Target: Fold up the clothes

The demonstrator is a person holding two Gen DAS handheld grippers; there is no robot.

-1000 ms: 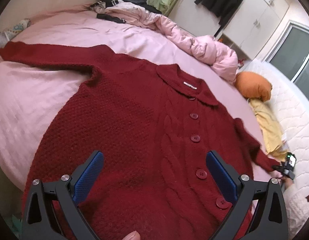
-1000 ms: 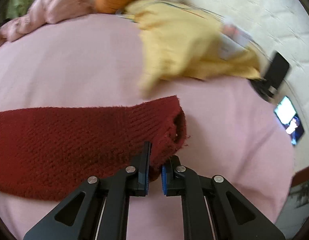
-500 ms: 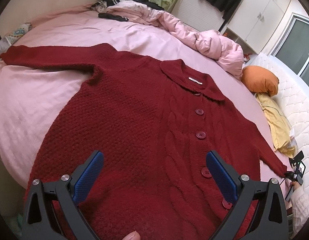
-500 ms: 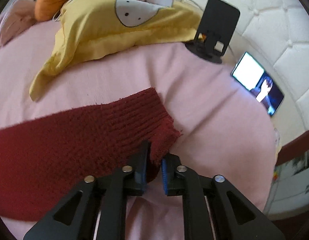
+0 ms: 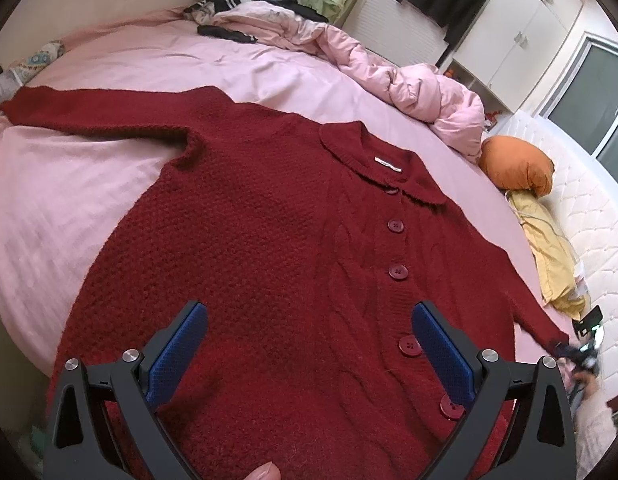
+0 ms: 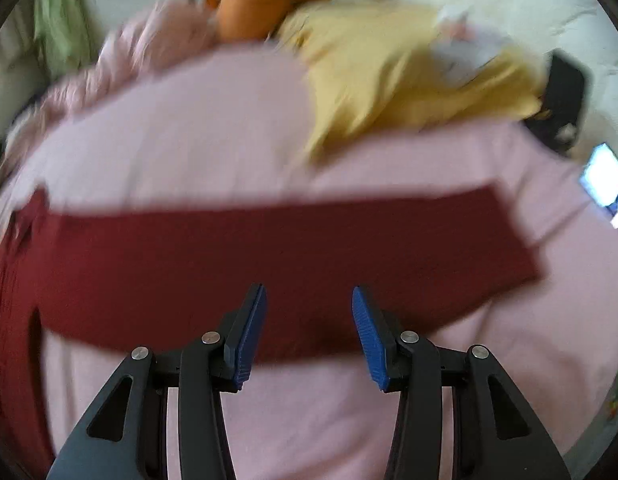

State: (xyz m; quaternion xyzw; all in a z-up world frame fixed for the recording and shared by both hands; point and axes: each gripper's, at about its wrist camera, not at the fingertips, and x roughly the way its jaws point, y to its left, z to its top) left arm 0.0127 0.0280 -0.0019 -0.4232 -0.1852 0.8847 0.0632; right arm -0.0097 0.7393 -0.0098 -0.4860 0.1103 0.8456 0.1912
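Observation:
A dark red knitted cardigan (image 5: 269, 248) with a collar and a row of buttons lies flat, front up, on a pink bed (image 5: 121, 76), both sleeves stretched out. My left gripper (image 5: 309, 320) is open and empty above its lower front. My right gripper (image 6: 309, 308) is open and empty just above the cardigan's right sleeve (image 6: 269, 256), which lies straight across the sheet; the view is blurred. In the left wrist view the right gripper (image 5: 581, 354) shows small at the sleeve's cuff end.
A crumpled pink duvet (image 5: 409, 84) and dark clothes (image 5: 245, 4) lie at the far side of the bed. An orange cushion (image 5: 517, 164), a yellow cloth (image 5: 549, 248), a phone stand (image 6: 565, 92) and a lit phone (image 6: 605, 176) lie right of the sleeve.
My right gripper has opened and let go of the sleeve cuff, and has pulled back. The sleeve now lies stretched out flat. The left gripper has hardly moved.

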